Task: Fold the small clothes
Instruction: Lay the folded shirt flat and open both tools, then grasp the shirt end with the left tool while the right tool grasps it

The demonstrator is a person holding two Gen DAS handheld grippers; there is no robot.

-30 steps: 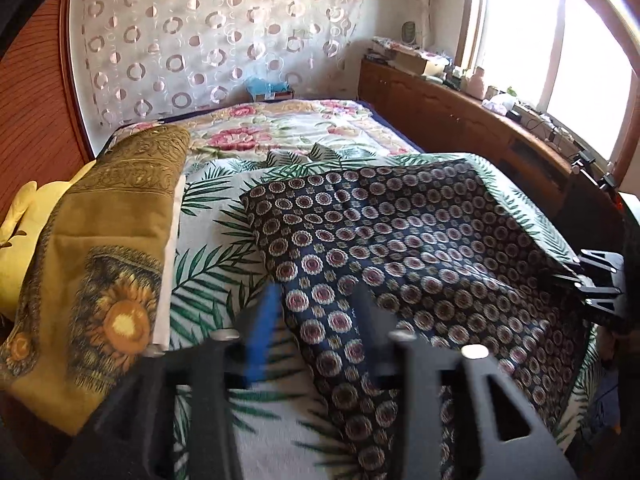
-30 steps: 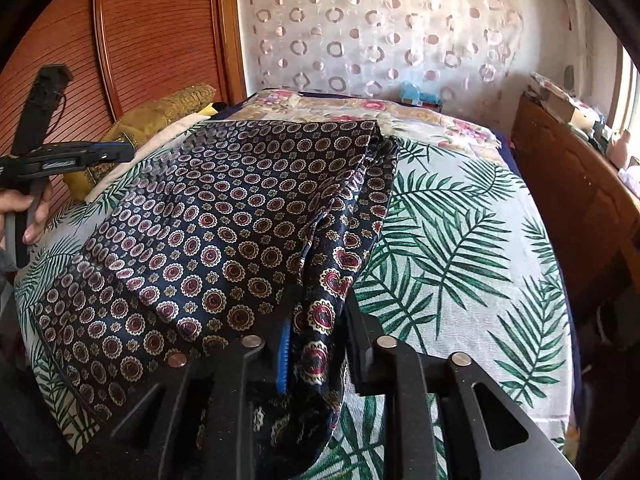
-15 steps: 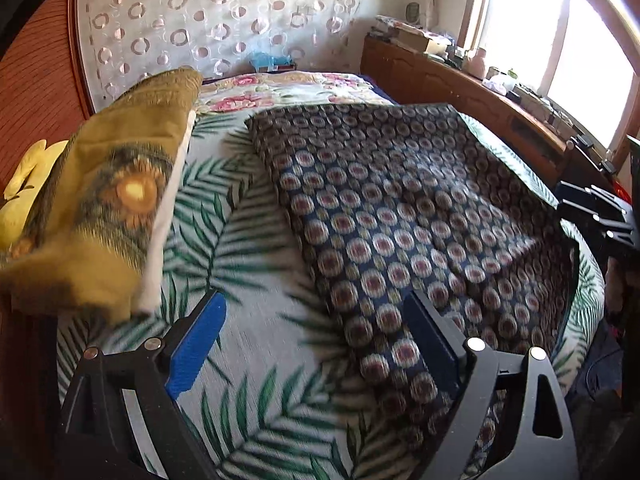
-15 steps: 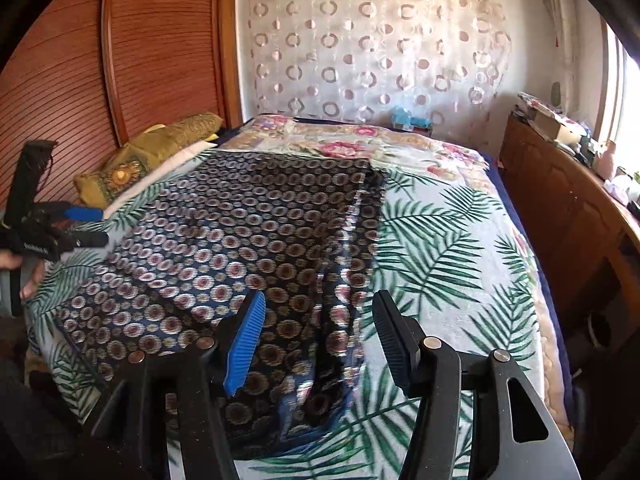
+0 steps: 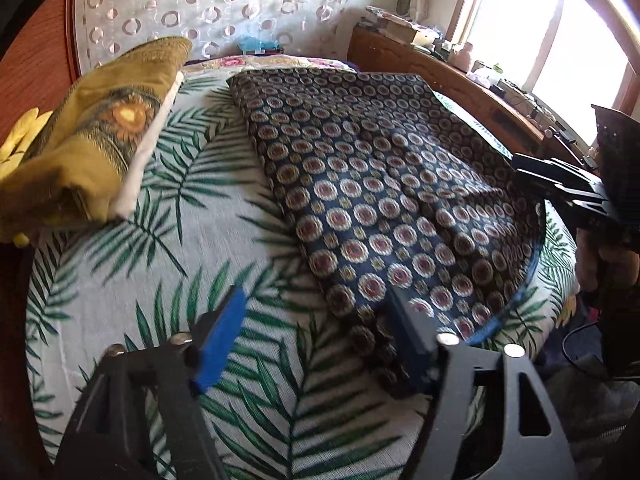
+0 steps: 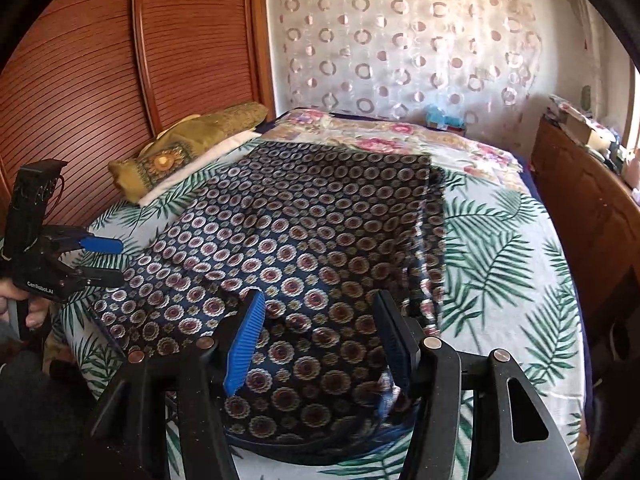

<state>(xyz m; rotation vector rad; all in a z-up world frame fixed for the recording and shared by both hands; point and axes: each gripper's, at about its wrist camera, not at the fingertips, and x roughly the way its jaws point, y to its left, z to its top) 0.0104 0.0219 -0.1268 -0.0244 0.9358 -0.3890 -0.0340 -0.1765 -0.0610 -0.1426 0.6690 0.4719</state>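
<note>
**Both claws apart over the patterned cloth**

The left claw (image 5: 316, 336) is hovering with its jaws apart and just closing in, gripping nothing; the dark patterned cloth (image 5: 372, 184) is lying ahead and to its right on the leaf-print bedspread (image 5: 168, 280). The right claw (image 6: 320, 344) is standing apart too, pads clear, with the cloth spreading flat directly beneath and ahead. A yellow pillow (image 5: 92, 140) is sitting far left.
</note>
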